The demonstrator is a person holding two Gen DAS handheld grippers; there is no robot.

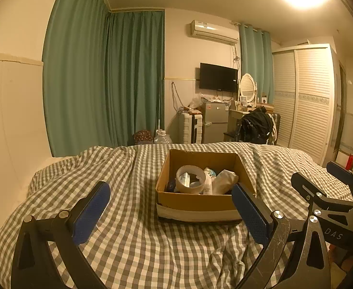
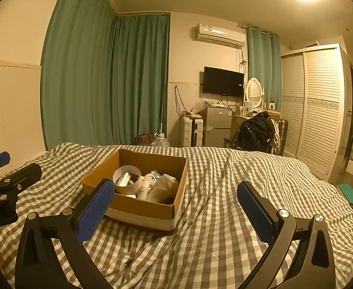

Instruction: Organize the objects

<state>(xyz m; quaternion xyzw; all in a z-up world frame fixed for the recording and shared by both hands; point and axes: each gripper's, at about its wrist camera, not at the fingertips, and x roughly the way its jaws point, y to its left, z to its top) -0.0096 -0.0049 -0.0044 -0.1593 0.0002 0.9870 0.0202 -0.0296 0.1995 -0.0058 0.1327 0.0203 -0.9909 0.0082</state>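
Observation:
An open cardboard box [image 1: 195, 202] [image 2: 137, 208] rests on the checked bedspread [image 1: 133, 240] [image 2: 224, 228]. Inside lie a tape roll [image 1: 190, 178] [image 2: 127, 179], a white bottle [image 1: 207, 183] [image 2: 147, 184] and a crumpled grey-white cloth [image 1: 224, 180] [image 2: 164, 187]. My left gripper [image 1: 174, 207] hovers open in front of the box, nothing between its blue pads. My right gripper [image 2: 176, 206] is open too, hanging just right of the box's near corner. Each gripper shows at the edge of the other's view, the right gripper [image 1: 320, 175] and the left gripper [image 2: 5, 166].
Beyond the bed's far edge stand green curtains [image 1: 104, 84], a small fridge [image 1: 213, 125], a white suitcase [image 1: 190, 127], a chair with dark clothes [image 1: 258, 125] and a louvred wardrobe [image 1: 306, 101]. A wall [image 1: 8, 120] runs along the bed's left.

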